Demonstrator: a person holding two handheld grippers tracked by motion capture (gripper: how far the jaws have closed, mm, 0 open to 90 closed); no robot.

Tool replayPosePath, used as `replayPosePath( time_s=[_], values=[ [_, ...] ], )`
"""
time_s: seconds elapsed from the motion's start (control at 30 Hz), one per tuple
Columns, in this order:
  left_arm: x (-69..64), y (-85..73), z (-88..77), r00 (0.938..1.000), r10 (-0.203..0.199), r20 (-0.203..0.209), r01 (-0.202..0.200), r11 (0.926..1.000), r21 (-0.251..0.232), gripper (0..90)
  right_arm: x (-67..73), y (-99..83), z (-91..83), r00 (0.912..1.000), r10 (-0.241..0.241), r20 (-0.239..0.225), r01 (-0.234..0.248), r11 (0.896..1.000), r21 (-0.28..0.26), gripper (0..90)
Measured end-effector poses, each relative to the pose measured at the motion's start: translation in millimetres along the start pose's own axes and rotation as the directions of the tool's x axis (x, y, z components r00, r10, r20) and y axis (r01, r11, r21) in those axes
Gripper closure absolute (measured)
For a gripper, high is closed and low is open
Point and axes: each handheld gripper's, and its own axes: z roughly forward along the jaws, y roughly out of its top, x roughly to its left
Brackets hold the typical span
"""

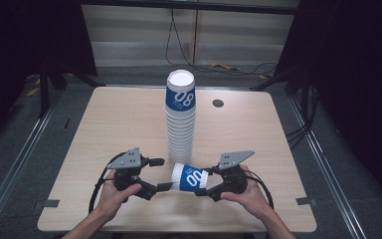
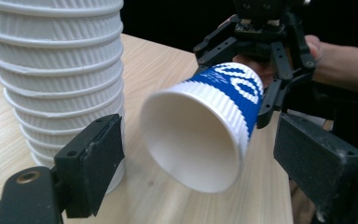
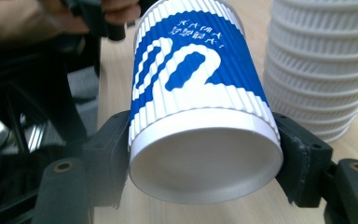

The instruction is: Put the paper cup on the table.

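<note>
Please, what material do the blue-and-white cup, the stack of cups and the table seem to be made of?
Blue-and-white cup: probably paper, with a matte ribbed outer sleeve and a smooth white inside; a printed blue design.
Stack of cups: apparently the same ribbed paper, with rolled rims.
Table: looks like light wood-grain laminate, smooth and slightly matte; it may be veneer.

A blue-and-white ribbed paper cup (image 3: 200, 93) lies on its side between the two black jaws of the right gripper (image 3: 205, 161), its base end facing the camera, the jaws pressed against its sides near the base. To the right, a tall stack of white ribbed cups (image 3: 321, 65) stands on the pale wooden table (image 3: 114, 74), just beside the held cup. At upper left, a hand (image 3: 23, 21) and the dark frame of the left gripper (image 3: 93, 18) sit beyond the cup's far end.
</note>
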Motion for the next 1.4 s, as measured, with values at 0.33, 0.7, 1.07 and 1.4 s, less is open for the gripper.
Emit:
replayPosePath(
  time_s=[0.33,0.7,1.07,1.4],
  values=[
    [-0.8,4.3,-0.9,0.9998,-0.009,0.018,0.009,0.9998,-0.017,15.5,0.7,-3.6,2.5,0.9993,-0.008,-0.038,0.004,0.994,-0.110,29.2],
    [-2.9,8.4,-0.8,0.9999,0.005,0.012,-0.004,0.9997,-0.026,15.5,4.5,-7.1,5.7,0.9993,-0.018,-0.034,0.012,0.983,-0.183,29.1],
    [-4.7,7.6,3.6,0.9998,0.015,0.016,-0.014,0.9998,-0.014,14.9,6.7,-5.1,6.2,0.9962,-0.036,-0.079,0.017,0.974,-0.226,29.2],
    [-2.0,5.1,15.6,0.9985,0.009,0.055,-0.009,1.0000,0.003,10.5,7.1,-4.2,8.3,0.9943,-0.045,-0.097,0.023,0.976,-0.217,29.2]
  ],
)
